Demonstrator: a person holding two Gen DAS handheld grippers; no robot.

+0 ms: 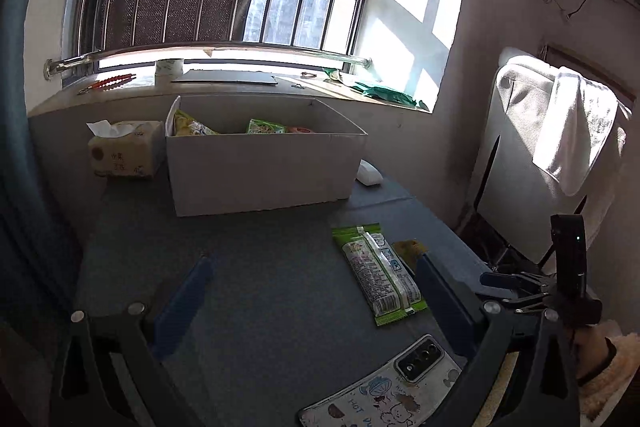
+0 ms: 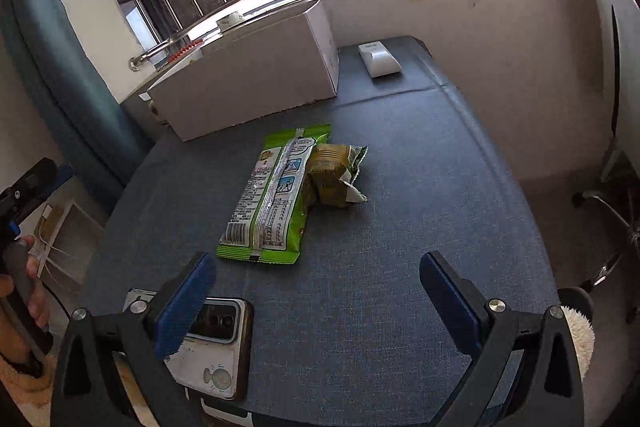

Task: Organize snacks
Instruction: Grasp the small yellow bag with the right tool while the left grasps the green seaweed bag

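We record a blue-grey table (image 2: 400,211) under a barred window, bearing a white open-topped box (image 1: 260,167) at its far side. The left wrist view shows several snack packets already standing inside the box.

Two snacks remain on the table, in front of the box. The larger is a long green packet (image 2: 276,195), lying flat, seam side up, barcode at the near end. Its long axis runs roughly away from us toward the box. The smaller is an olive-yellow pouch (image 2: 334,175), crumpled, touching the long packet's right edge near its far half.

The relation that governs the next move: from the right gripper (image 2: 316,287) the long packet lies just ahead and slightly left. From the left gripper (image 1: 314,291) it lies ahead and to the right, beside the right-hand finger. We judge the right gripper the nearer and better aligned; a grasp across the packet's width would suit.

Both grippers stand with jaws wide apart, holding nothing.

A phone (image 2: 216,343) in a cartoon case lies at the near table edge.
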